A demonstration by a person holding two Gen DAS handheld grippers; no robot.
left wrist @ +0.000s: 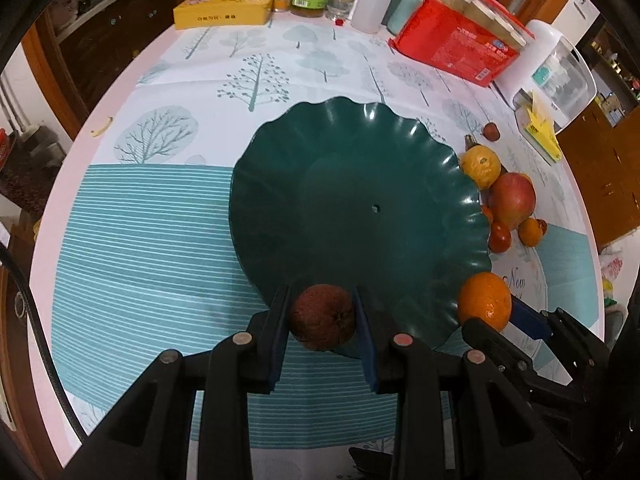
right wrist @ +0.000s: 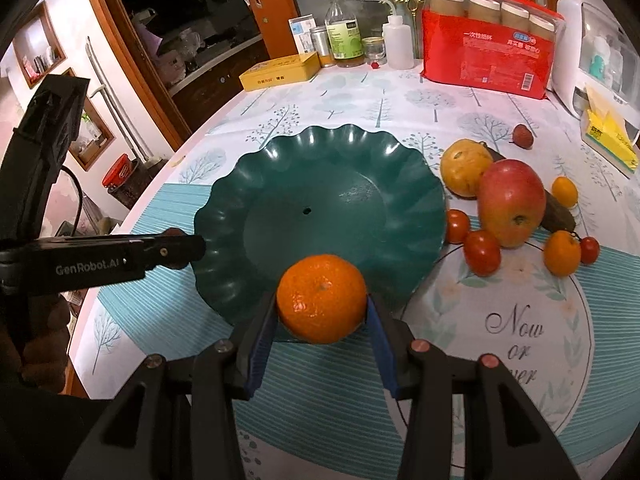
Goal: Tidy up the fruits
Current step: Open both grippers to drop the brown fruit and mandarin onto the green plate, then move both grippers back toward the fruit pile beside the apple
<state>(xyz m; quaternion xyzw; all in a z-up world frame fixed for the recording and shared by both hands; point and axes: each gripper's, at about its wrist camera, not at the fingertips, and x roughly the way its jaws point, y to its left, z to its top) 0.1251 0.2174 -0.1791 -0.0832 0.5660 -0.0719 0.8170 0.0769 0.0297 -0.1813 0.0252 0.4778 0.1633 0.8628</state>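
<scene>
A dark green scalloped plate (left wrist: 360, 168) (right wrist: 332, 168) lies empty on the table. My left gripper (left wrist: 322, 316) is shut on a dark brown round fruit (left wrist: 323, 317) at the plate's near rim. My right gripper (right wrist: 322, 300) is shut on an orange mandarin (right wrist: 322, 298), also at the near rim; the mandarin shows in the left wrist view (left wrist: 485, 300). Right of the plate lie a red apple (right wrist: 512, 202) (left wrist: 512, 200), a yellow-orange fruit (right wrist: 466, 166) (left wrist: 481, 166), cherry tomatoes (right wrist: 482, 252), small kumquats (right wrist: 562, 252) and a lychee (right wrist: 523, 135).
At the table's far side stand a yellow tin (right wrist: 280, 70), bottles (right wrist: 344, 36), a red bag of cups (right wrist: 488, 48) and a white appliance (right wrist: 596, 40). A yellow packet (right wrist: 608, 136) lies at the right. The left gripper's body (right wrist: 120, 256) shows beside the plate's left rim.
</scene>
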